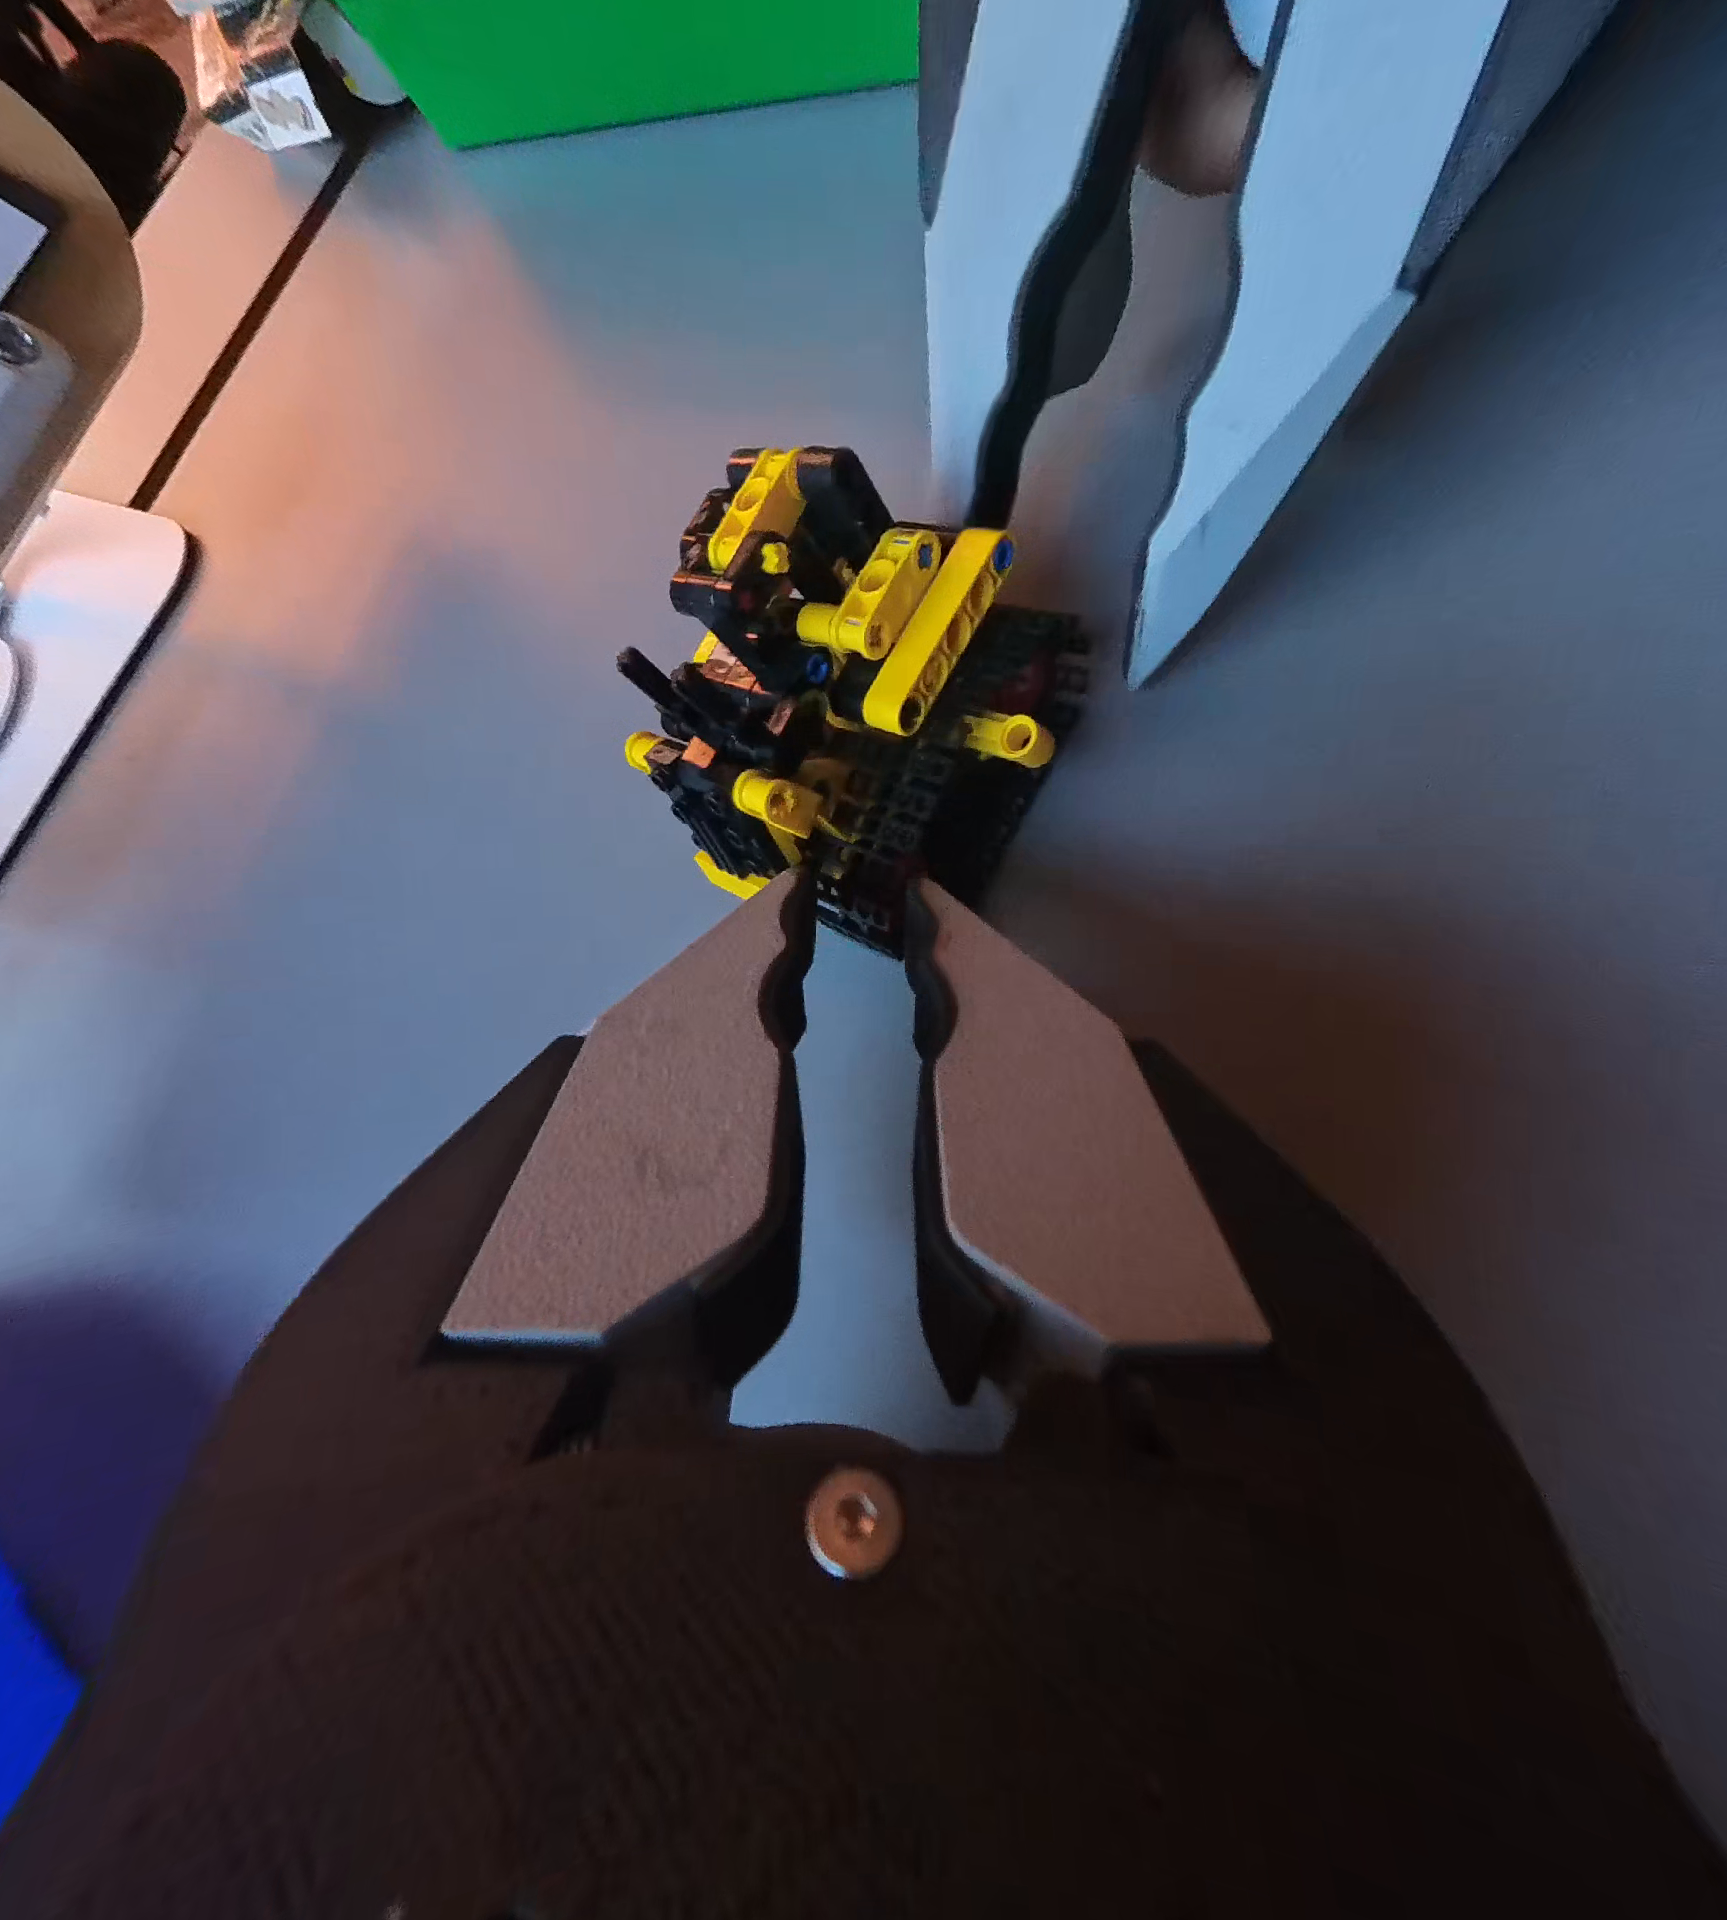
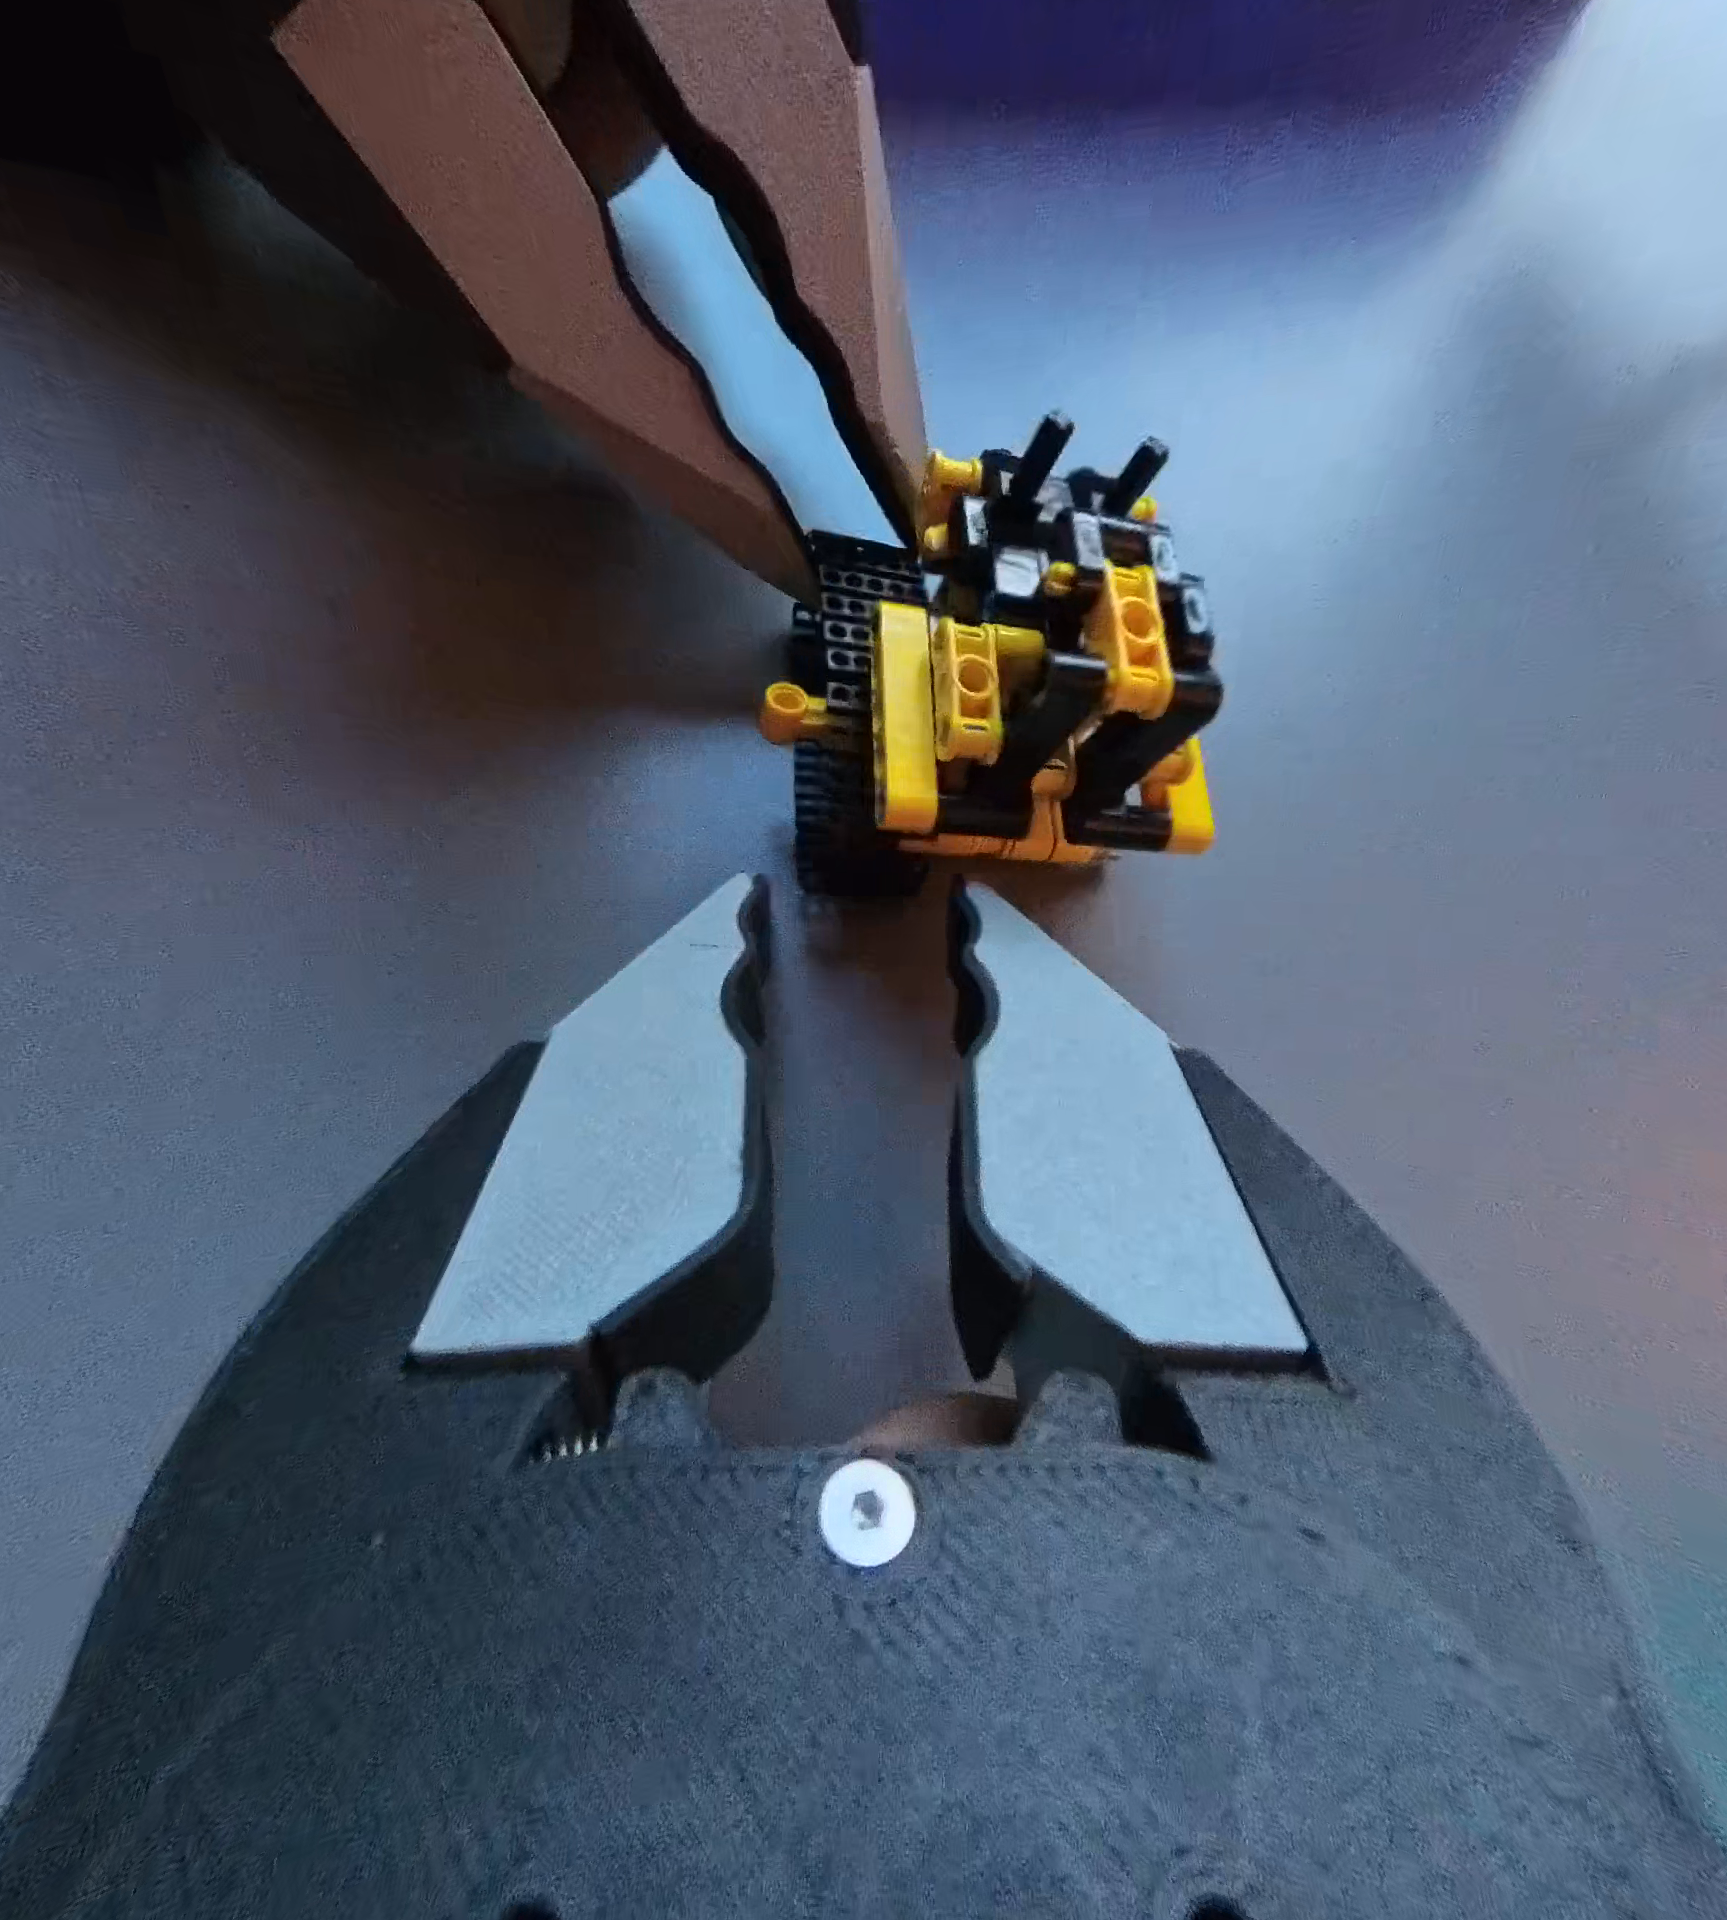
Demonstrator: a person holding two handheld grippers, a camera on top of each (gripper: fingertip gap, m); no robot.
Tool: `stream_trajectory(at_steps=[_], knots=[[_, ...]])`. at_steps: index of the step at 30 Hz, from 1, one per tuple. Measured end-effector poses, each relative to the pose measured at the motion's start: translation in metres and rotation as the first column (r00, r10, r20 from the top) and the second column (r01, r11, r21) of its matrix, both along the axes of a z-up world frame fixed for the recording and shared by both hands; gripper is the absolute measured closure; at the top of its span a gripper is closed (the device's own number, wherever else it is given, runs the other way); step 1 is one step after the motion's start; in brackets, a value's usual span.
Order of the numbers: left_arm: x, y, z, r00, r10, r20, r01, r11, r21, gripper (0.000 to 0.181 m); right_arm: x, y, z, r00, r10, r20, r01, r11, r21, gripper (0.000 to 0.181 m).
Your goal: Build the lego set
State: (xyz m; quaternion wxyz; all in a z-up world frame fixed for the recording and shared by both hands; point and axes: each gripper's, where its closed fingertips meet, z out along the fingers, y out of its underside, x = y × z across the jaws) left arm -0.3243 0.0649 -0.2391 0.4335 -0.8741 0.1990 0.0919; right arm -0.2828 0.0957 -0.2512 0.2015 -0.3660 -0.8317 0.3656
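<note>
Each camera sits just behind its own claw and looks steeply down along the fingers at the grey surface (image 1: 423, 416), from close range. The left view faces the far edge, where a green box (image 1: 630, 62) stands; the right view faces the opposite way. Both share the yellow-and-black model (image 1: 838, 707) at centre, seen from opposite ends, and each shows the other claw beyond it.

The lego model (image 1: 843, 686) is a part-built yellow and black vehicle with black tracks. It stands on the grey surface (image 1: 423, 416), two black pins sticking up.
</note>
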Motion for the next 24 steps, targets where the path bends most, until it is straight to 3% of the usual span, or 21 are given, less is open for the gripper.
stream_trajectory(at_steps=[1, 7, 10, 13, 18, 21, 24], knots=[[0.001, 0.001, 0.0, 1.0, -0.003, -0.002, 0.003, 1.0, 0.004, 0.168, -0.002, 0.0, 0.0, 1.0, -0.008, -0.009, 0.008, 1.0, 0.009, 0.153], [0.003, 0.007, 0.011, 1.0, -0.006, -0.016, 0.007, 0.998, 0.057, 0.171, -0.011, 0.007, 0.005, 0.995, -0.097, -0.022, 0.096, 0.995, -0.012, 0.159], [0.006, 0.008, 0.021, 0.999, -0.017, -0.041, 0.022, 0.994, 0.105, 0.172, -0.018, 0.013, 0.02, 0.981, -0.183, -0.058, 0.175, 0.978, -0.116, 0.164], [0.007, 0.007, 0.015, 0.997, -0.027, -0.076, 0.033, 0.997, 0.07, 0.176, -0.022, 0.014, 0.024, 0.973, -0.227, -0.036, 0.218, 0.96, -0.176, 0.164], [0.001, 0.008, 0.009, 0.998, 0.009, -0.06, -0.005, 0.998, 0.055, 0.176, -0.024, 0.015, 0.015, 0.969, -0.235, -0.075, 0.232, 0.972, -0.039, 0.164], [0.001, 0.007, 0.013, 1.0, 0.011, -0.027, -0.009, 0.997, 0.072, 0.177, -0.021, 0.012, 0.019, 0.976, -0.209, -0.055, 0.203, 0.974, -0.105, 0.162], [0.004, 0.01, 0.021, 0.999, 0.001, -0.052, 0.005, 0.993, 0.116, 0.179, -0.024, 0.02, 0.025, 0.965, -0.259, -0.047, 0.248, 0.953, -0.174, 0.164]])
